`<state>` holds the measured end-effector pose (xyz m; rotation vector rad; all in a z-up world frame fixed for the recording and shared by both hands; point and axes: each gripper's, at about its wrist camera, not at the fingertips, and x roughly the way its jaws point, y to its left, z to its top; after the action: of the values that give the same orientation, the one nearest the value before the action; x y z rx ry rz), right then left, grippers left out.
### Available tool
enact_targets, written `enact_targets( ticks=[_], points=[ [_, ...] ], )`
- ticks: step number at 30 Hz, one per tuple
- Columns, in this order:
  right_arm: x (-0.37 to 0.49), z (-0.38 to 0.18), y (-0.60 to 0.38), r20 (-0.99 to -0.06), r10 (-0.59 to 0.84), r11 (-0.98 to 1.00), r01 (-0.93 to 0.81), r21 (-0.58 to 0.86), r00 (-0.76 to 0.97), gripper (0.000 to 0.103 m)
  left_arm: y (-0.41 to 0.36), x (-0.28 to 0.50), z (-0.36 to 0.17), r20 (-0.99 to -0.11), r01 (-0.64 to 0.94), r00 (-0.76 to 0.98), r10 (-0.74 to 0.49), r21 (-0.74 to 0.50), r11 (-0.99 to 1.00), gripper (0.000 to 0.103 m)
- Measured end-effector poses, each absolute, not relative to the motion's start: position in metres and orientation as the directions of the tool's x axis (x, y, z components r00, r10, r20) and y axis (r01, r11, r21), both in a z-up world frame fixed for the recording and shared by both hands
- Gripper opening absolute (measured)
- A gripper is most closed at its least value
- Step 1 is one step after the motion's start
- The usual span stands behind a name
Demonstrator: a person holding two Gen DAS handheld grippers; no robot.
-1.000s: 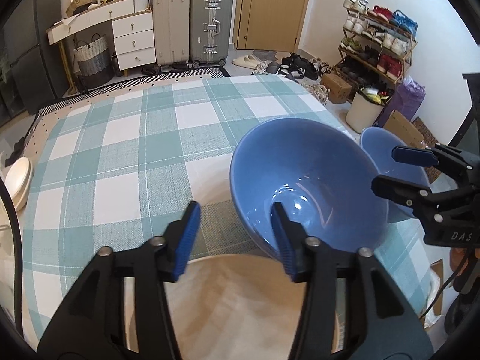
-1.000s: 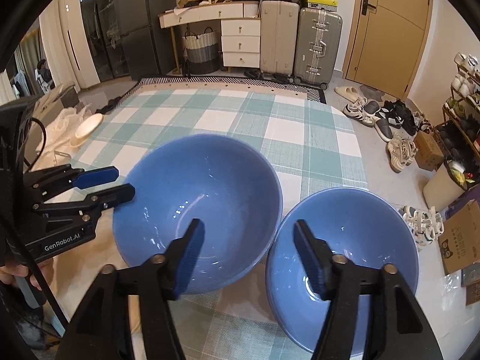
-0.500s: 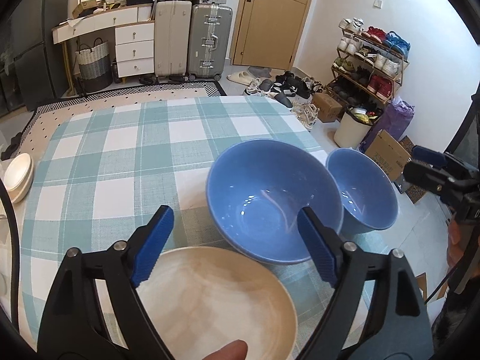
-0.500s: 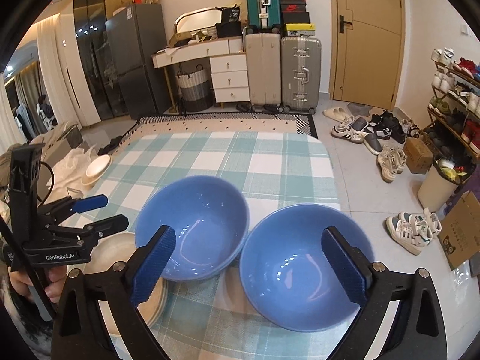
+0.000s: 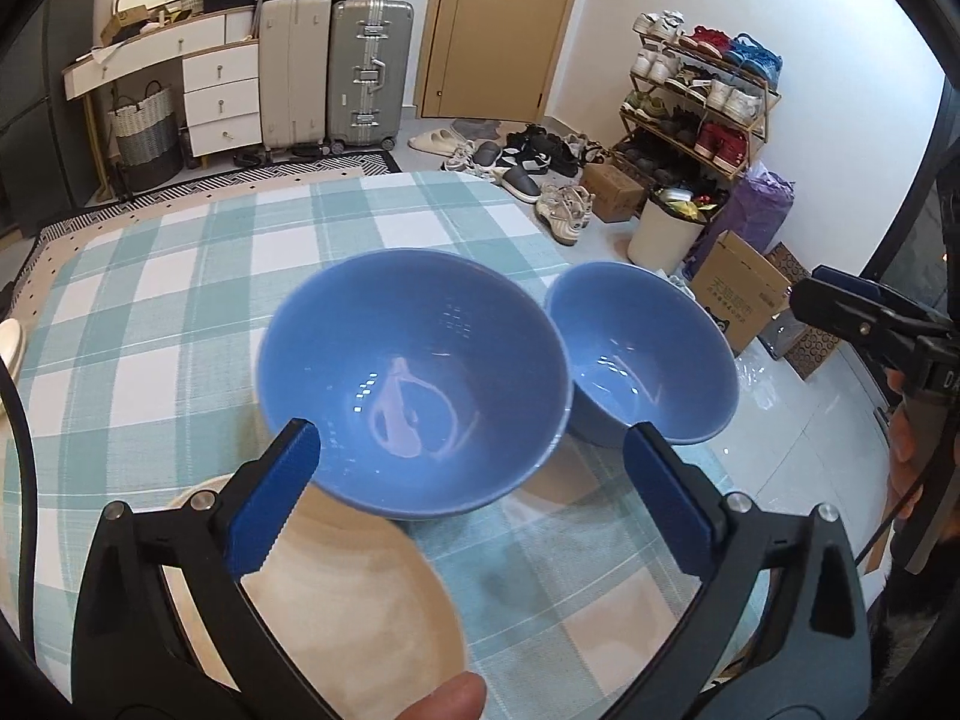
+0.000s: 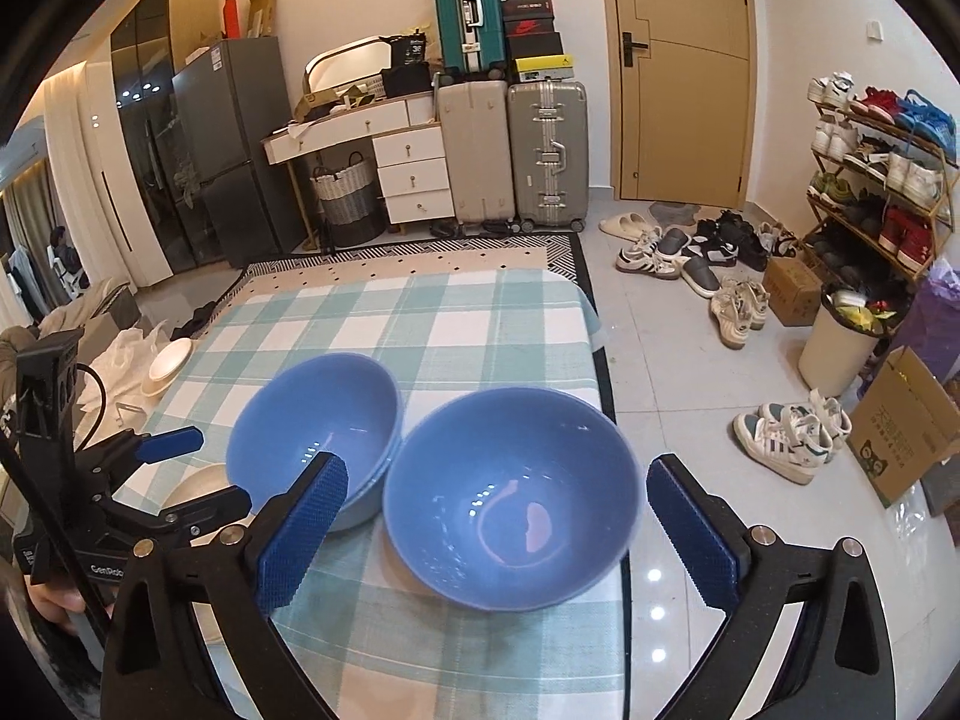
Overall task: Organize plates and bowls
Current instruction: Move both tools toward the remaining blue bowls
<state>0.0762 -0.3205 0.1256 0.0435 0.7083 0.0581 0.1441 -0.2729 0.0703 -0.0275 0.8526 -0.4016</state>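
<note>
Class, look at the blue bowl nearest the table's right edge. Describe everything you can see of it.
The blue bowl is deep and round, with a glossy glazed finish that looks ceramic. It is empty; lamp reflections glint on its inside. It stands upright on the green and white checked tablecloth, near the table's right edge, close beside a stack of blue bowls; whether they touch is unclear. The open right gripper frames it without touching.

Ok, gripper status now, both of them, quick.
Left gripper: jaws opening wide, holding nothing; blue bowl sits free on the table.
Right gripper: open, holding nothing; second blue bowl sits free.
</note>
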Motion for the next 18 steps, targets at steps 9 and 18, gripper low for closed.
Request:
enact_targets(
  ticks=[9, 18],
  points=[
    [0.076, 0.107, -0.353, -0.678, 0.027, 0.998, 0.02, 0.061, 0.735, 0.102, -0.314, 0.144, 0.056, -0.747, 0.352, 0.541, -0.387, -0.217, 0.911, 0.101],
    [0.08, 0.089, -0.369, -0.703, 0.003, 0.997, 0.048, 0.053, 0.711, 0.102, -0.353, 0.138, 0.047, -0.732, 0.428, 0.501, -0.463, -0.256, 0.867, 0.09]
  ],
)
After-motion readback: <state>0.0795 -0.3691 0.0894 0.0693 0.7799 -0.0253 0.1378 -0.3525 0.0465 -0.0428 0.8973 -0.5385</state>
